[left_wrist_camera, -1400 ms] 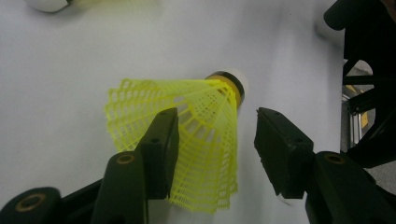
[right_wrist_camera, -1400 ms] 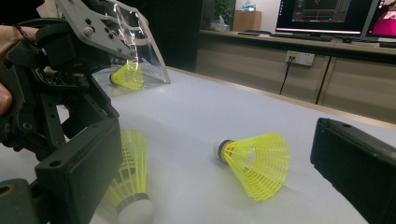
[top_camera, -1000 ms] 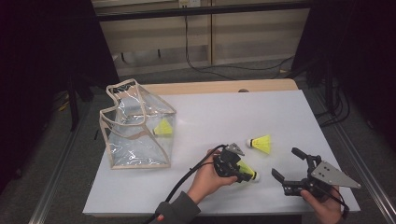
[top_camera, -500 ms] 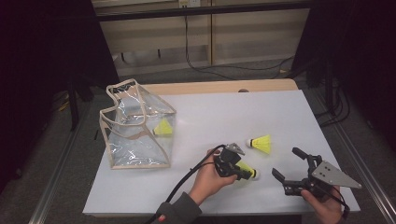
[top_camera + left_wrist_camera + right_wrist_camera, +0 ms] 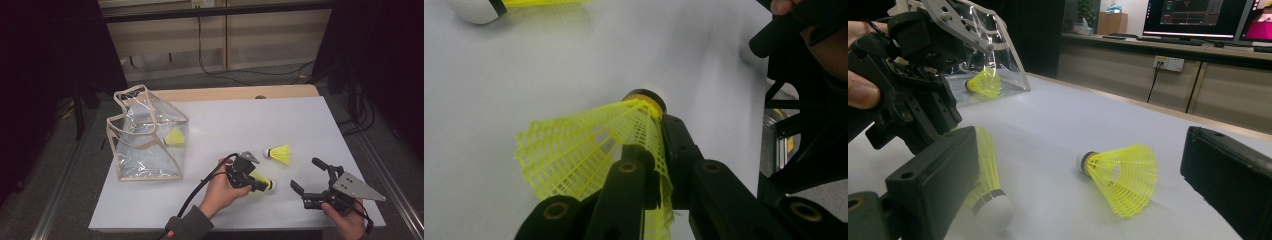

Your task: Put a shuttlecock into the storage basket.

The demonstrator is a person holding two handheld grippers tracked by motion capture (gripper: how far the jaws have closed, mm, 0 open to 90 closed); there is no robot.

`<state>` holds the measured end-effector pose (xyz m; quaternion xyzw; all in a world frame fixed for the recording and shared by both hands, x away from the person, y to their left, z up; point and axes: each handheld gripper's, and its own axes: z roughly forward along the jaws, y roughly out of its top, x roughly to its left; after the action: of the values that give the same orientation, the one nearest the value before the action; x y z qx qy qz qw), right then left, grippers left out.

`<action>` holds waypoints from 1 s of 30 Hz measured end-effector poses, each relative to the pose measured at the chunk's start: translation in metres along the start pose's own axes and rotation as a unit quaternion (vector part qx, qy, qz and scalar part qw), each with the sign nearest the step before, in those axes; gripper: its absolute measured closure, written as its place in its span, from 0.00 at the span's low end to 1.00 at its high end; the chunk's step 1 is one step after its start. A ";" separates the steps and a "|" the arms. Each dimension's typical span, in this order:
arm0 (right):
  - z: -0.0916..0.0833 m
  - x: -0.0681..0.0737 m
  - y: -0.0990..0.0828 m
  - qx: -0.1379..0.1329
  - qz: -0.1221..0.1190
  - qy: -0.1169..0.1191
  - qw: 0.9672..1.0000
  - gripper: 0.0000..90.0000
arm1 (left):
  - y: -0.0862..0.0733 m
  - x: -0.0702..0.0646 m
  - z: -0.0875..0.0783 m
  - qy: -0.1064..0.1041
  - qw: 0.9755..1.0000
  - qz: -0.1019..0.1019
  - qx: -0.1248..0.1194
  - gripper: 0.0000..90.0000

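Jaws of the left gripper have just been closing and now pinch the yellow mesh skirt of a shuttlecock that lies on the white table; in the left gripper view the skirt is squeezed flat between the two black jaws, with its white cork tip pointing toward 12 o'clock, away from the camera. In the high view this held shuttlecock sits at about 5 o'clock from the table's centre, its cork end toward 3 o'clock.

The right gripper rests at the table's near right corner, at 3 o'clock from the left one, its jaws spread wide with nothing between them. A second shuttlecock lies free at 1 o'clock from the held one, near but apart. A third shuttlecock lies inside the clear bag, well off toward 10 o'clock.
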<state>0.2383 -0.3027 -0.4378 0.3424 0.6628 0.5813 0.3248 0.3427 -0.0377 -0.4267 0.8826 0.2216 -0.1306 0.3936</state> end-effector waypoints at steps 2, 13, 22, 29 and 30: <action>0.000 0.000 0.000 0.001 0.000 0.003 1.000 0.02 | 0.001 0.000 -0.002 -0.002 1.000 -0.002 0.000 0.97; 0.001 0.000 0.000 0.002 0.002 0.005 1.000 0.02 | 0.002 0.001 -0.012 -0.002 1.000 -0.007 0.008 0.97; 0.002 0.000 0.000 0.001 0.004 0.004 1.000 0.02 | 0.004 0.002 -0.024 0.000 1.000 -0.008 0.016 0.97; 0.001 -0.002 -0.001 0.002 0.006 0.003 1.000 0.02 | 0.004 0.005 -0.034 -0.004 1.000 -0.011 0.018 0.97; 0.001 -0.002 -0.001 0.002 0.005 0.004 1.000 0.02 | 0.004 0.006 -0.036 -0.005 1.000 -0.013 0.018 0.97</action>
<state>0.2405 -0.3036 -0.4388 0.3443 0.6633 0.5829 0.3188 0.3515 -0.0114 -0.4027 0.8856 0.2290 -0.1444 0.3774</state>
